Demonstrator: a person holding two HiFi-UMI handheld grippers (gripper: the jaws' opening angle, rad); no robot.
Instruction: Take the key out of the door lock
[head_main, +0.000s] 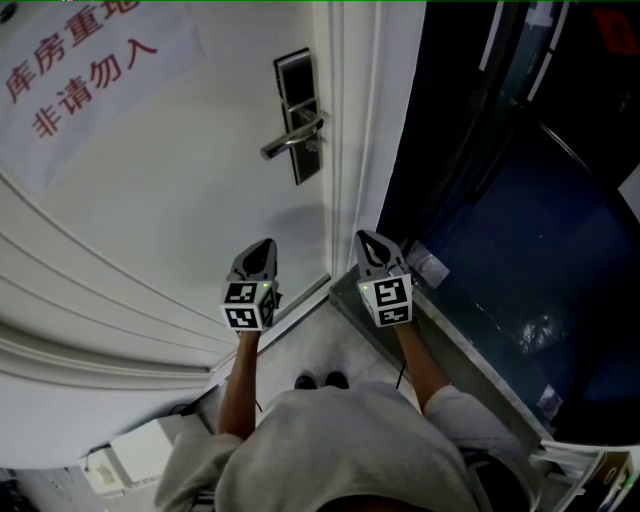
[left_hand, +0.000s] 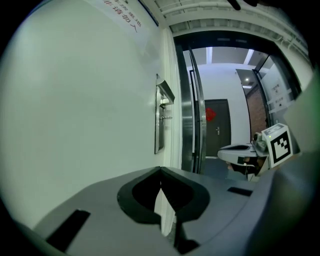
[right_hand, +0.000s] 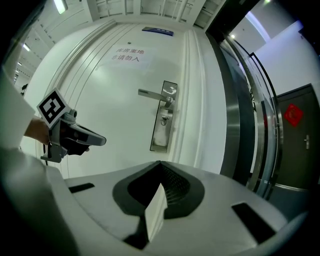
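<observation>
- The key (right_hand: 163, 120) sits in the lock (right_hand: 160, 137) of the door (head_main: 180, 190), below the handle (right_hand: 155, 94); it is not yet out.
- The left gripper (head_main: 264, 246) and right gripper (head_main: 369, 238) both have their jaws together and hold nothing, apart from the door.
- Left to do, by my reading: reach, open, pinch the key, pull.

Doors, 2: white door (head_main: 180, 200) close by, dark door (right_hand: 305, 145) far off. On white door, 1 each: lock plate (head_main: 296, 80), handle (head_main: 290, 142), key (right_hand: 163, 120), sign (head_main: 80, 70) w/ red chars; 1 blue plaque (right_hand: 157, 31) above it. Dark door: 1 red ornament (right_hand: 293, 114). Grippers, 2: L gripper (head_main: 266, 244), R gripper (head_main: 366, 238). Marker cubes, 2: L cube (head_main: 248, 304), R cube (head_main: 387, 298), 1 per gripper. Arms, 2: L arm (head_main: 238, 385), R arm (head_main: 420, 365). Shoes, 2: L shoe (head_main: 305, 382), R shoe (head_main: 338, 380). Person (head_main: 330, 450): 1.
</observation>
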